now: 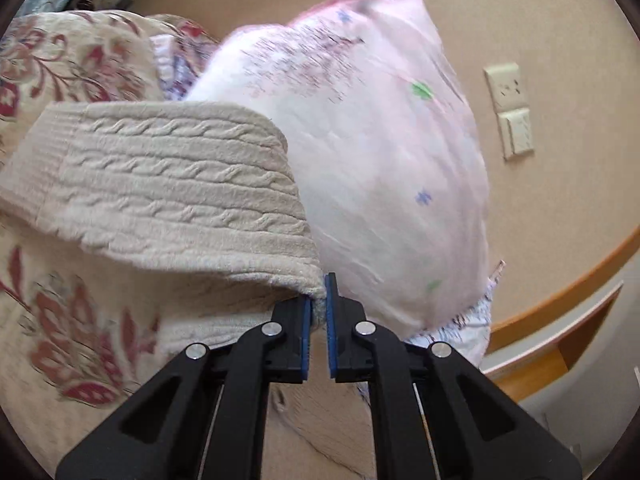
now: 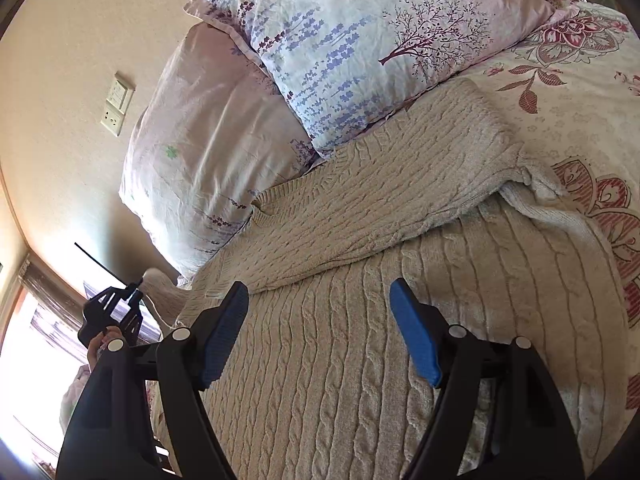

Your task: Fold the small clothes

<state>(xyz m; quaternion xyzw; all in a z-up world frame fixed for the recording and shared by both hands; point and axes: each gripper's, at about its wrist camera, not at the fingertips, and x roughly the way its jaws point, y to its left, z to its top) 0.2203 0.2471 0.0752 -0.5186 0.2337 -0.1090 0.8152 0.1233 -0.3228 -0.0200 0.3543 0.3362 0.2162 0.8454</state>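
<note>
In my left wrist view, the left gripper (image 1: 319, 312) sits at the bottom centre of the frame, its blue-padded fingers (image 1: 330, 320) pinched together on an edge of the cream cable-knit sweater (image 1: 168, 184). The lifted part of the sweater fills the left half of this frame, stretched in a band from the pinched edge up toward the middle left. Behind it, in the upper centre and right, a pale pink pillow (image 1: 380, 140) appears blurred. A floral bedspread (image 1: 72, 312) shows at the lower left and upper left, and a wall socket and switch (image 1: 510, 108) sit on the beige wall at the right.

In my right wrist view, the right gripper (image 2: 318, 326) is at the bottom of the frame with its two blue fingers (image 2: 416, 332) spread wide apart, holding nothing, above the sweater (image 2: 340, 360). The sweater lies on the bedspread (image 2: 580, 100), covering the centre and lower part of the frame, with one sleeve (image 2: 392, 200) folded diagonally across its body. A lavender-print pillow (image 2: 360, 40) touches the sweater's top edge in the upper centre, beside the pink pillow (image 2: 208, 152) at the middle left. At the lower left edge I see the left gripper (image 2: 138, 286) raised, with sweater fabric at its tip
</note>
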